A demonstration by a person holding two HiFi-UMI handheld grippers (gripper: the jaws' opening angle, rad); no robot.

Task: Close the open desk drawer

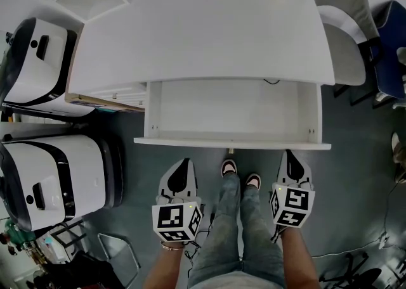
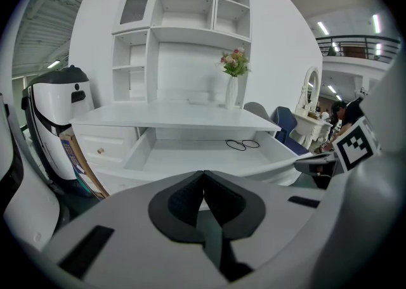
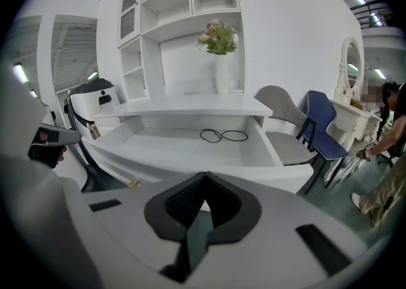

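Observation:
The white desk [image 1: 203, 34] has its wide drawer [image 1: 231, 144] pulled out toward me, and a thin black cable [image 1: 273, 81] lies at the drawer's back right. My left gripper [image 1: 185, 162] hangs shut just short of the drawer front, left of centre, holding nothing. My right gripper [image 1: 290, 154] is also shut and empty, a little short of the front edge near its right end. In the left gripper view the gripper [image 2: 203, 173] points at the drawer [image 2: 190, 158] and the cable [image 2: 243, 144]. In the right gripper view the gripper [image 3: 205, 175] faces the drawer [image 3: 190, 148] and the cable [image 3: 223, 135].
Two white and black machines [image 1: 38, 59] [image 1: 51, 180] stand left of the desk. A grey chair [image 1: 346, 34] and a blue chair [image 1: 390, 47] stand on the right. My legs and shoes [image 1: 240, 180] are between the grippers. A vase of flowers [image 2: 233, 85] stands on the desk.

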